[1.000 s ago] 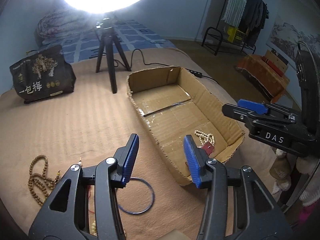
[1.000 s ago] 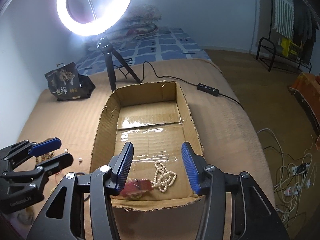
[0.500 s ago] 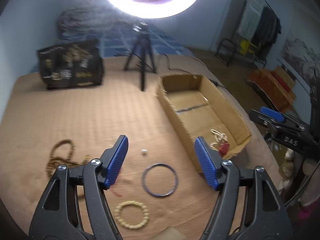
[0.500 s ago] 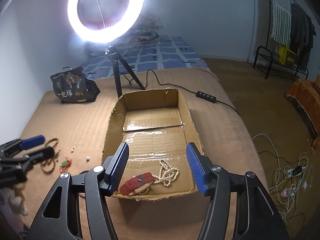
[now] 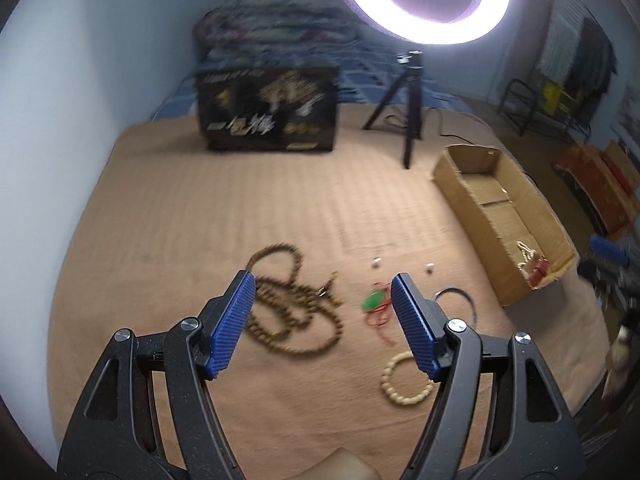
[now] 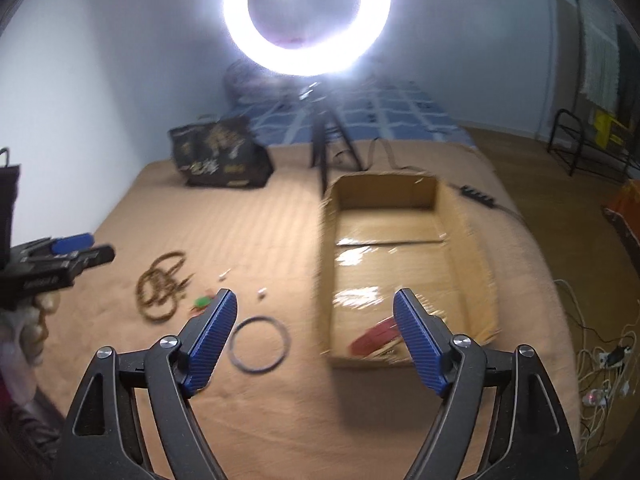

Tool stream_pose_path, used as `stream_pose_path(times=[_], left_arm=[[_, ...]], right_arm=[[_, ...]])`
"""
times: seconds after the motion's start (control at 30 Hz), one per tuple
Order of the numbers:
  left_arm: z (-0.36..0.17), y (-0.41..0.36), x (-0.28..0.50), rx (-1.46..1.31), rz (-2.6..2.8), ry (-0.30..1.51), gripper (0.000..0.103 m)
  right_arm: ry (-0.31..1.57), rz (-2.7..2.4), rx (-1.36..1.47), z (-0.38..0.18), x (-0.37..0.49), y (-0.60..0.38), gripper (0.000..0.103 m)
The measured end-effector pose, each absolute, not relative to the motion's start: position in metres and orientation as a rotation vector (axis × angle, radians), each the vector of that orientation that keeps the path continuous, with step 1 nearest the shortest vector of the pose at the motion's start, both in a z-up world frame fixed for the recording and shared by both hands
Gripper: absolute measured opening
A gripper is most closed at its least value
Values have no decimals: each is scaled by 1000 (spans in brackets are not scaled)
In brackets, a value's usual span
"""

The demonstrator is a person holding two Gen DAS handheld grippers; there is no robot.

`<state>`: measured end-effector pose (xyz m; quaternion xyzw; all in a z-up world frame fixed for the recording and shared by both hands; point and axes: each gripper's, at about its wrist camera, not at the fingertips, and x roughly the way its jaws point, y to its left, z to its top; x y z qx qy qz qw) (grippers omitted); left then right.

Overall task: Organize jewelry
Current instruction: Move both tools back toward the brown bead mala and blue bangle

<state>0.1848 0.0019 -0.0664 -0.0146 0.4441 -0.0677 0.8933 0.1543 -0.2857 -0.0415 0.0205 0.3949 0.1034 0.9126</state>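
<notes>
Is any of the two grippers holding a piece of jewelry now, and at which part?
Nothing is held. The left gripper and the right gripper both have open, empty jaws.

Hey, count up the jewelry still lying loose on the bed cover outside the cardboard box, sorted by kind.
Brown bead strand: 1
Cream bead bracelet: 1
Dark bangle: 1
Green pendant on red cord: 1
Small white pieces: 2
Total: 6
</notes>
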Motion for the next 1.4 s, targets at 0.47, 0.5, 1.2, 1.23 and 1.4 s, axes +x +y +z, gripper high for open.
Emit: stream_pose_path(times=[0.47, 0.5, 1.2, 1.23, 1.4], left_arm=[[-118, 48, 202, -34, -96, 1052, 73], [-121, 48, 203, -35, -97, 1059, 73], [-166, 60, 223, -184, -133, 1179, 73], [-168, 61, 225, -198, -129, 1184, 73], [-175, 63, 237, -234, -104, 1194, 73]], right_arm=[[1015, 252, 48, -113, 145, -243, 81], [1027, 245, 65, -117, 146, -245, 81], [1138, 177, -55, -167, 177, -219, 81], [1136, 176, -56, -166, 177, -218, 81], [1129, 174, -63, -167, 183, -213, 82]])
